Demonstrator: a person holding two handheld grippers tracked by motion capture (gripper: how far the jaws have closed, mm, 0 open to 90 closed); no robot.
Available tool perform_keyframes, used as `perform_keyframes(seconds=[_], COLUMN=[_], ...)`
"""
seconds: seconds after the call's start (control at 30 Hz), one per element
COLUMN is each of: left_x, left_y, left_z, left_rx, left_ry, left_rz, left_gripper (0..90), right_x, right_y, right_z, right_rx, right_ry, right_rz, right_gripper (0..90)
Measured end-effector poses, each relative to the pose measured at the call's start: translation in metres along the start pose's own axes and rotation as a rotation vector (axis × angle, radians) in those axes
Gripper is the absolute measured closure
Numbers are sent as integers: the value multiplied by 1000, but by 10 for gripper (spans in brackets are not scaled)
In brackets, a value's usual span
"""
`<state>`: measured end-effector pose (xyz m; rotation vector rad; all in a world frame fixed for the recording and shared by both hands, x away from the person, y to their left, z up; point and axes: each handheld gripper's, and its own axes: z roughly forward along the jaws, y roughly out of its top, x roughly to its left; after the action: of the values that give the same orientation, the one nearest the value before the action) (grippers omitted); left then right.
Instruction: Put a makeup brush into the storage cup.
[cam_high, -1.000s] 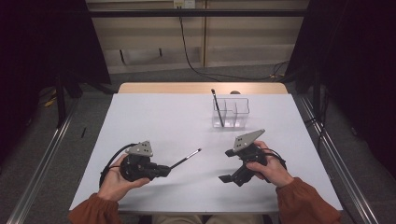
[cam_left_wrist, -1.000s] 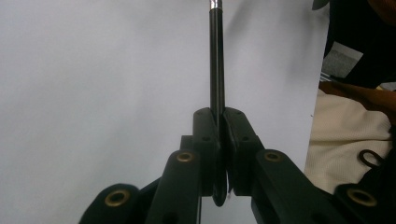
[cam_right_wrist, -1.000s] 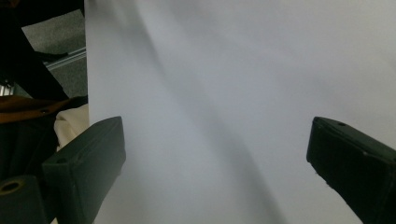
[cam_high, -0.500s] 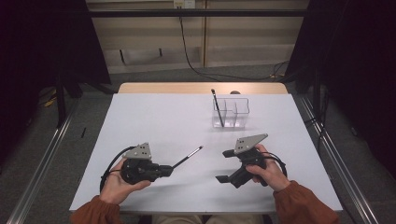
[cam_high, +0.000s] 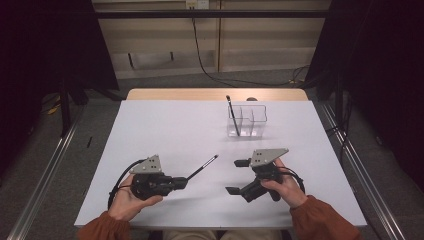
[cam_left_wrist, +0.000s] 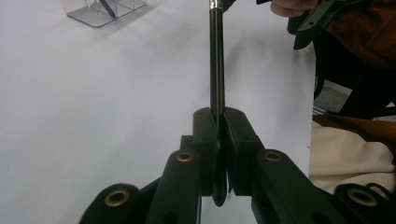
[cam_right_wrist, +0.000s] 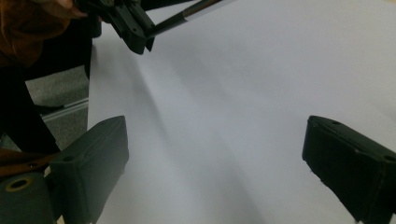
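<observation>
High view: a pen juts from the left tongs, pinched by its end, its tip toward the right tongs, which are spread wide and empty. Beyond both on the tabletop, an organizer holds another pen.

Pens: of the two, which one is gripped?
The pen clamped in the left gripper, jutting over the table; the other pen stands in the clear organizer.

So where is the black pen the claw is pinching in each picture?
High view: the pen lies low and centre, sticking out of the left claw.
Left gripper view: it rises up the middle.
Right gripper view: top, left of centre.
Shared landmark: the white table.
</observation>
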<state>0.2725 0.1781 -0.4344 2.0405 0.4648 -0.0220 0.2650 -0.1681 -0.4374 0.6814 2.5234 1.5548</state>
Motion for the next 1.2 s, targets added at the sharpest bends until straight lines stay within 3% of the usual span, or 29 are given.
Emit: perform_keyframes(seconds=[0.2, 0.33, 0.43, 0.5, 0.8, 1.07, 1.2], left_x=[-2, -4, -4, -5, -6, -9, -11], left_y=[0, 0, 0, -1, 0, 1, 3], left_z=[2, 4, 5, 6, 5, 6, 6], left_rx=[-32, -52, -61, -75, -117, -153, -173], left_ry=[-7, -11, -3, -10, 10, 9, 6], left_rz=[11, 15, 23, 20, 13, 12, 18], left_gripper=[840, 840, 840, 840, 841, 840, 841], right_x=[2, 1, -1, -2, 0, 3, 5], right_y=[1, 2, 2, 2, 5, 9, 12], right_z=[0, 1, 1, 2, 2, -1, -2], right_rx=[-54, -94, -118, -130, -152, -223, -241], right_ry=[3, -23, -8, -5, 63, 100, 96], right_rz=[-10, -47, -33, -69, 13, 28, 32], right_gripper=[76, 110, 102, 100, 49, 32, 36])
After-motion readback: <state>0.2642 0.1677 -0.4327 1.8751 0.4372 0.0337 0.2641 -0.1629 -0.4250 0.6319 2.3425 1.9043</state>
